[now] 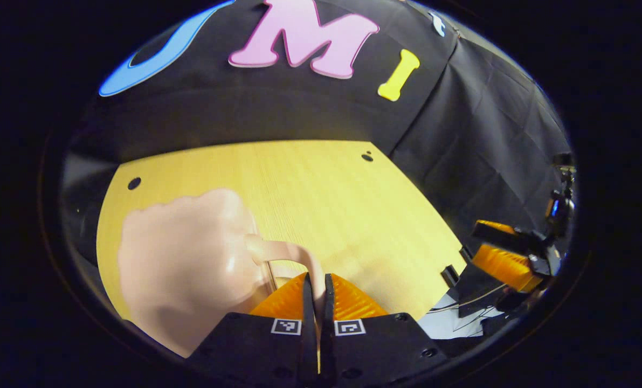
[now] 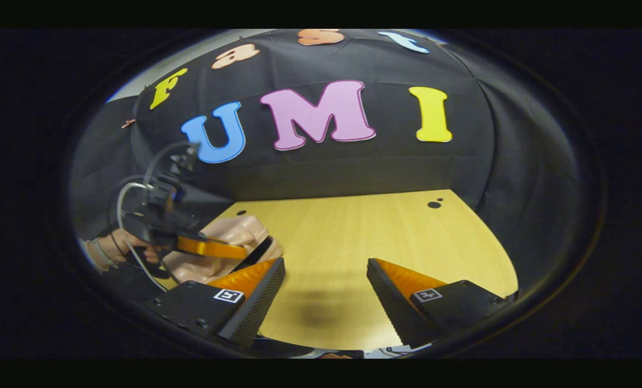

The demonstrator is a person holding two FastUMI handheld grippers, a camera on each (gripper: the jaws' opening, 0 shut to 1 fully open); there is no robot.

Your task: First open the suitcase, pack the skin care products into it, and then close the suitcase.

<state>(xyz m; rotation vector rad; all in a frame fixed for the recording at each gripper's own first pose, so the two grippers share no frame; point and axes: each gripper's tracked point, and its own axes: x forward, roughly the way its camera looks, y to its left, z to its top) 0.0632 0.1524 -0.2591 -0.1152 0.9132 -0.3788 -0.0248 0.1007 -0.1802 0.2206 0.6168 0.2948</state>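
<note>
A small pale pink suitcase (image 1: 186, 258) lies on the wooden table (image 1: 326, 188) at the left of the left gripper view. Its thin curved handle (image 1: 283, 250) runs down between the fingertips of my left gripper (image 1: 316, 280), which is shut on it. In the right gripper view the same suitcase (image 2: 234, 231) sits at the table's left side, with the left gripper (image 2: 213, 248) and a hand (image 2: 121, 242) over it. My right gripper (image 2: 326, 262) hangs open above bare tabletop, to the right of the suitcase, with nothing between its fingers.
The table (image 2: 342, 231) has small dark holes near its far corners and black cloth walls behind it. The right gripper (image 1: 501, 253) shows at the table's right edge in the left gripper view, with cables below it.
</note>
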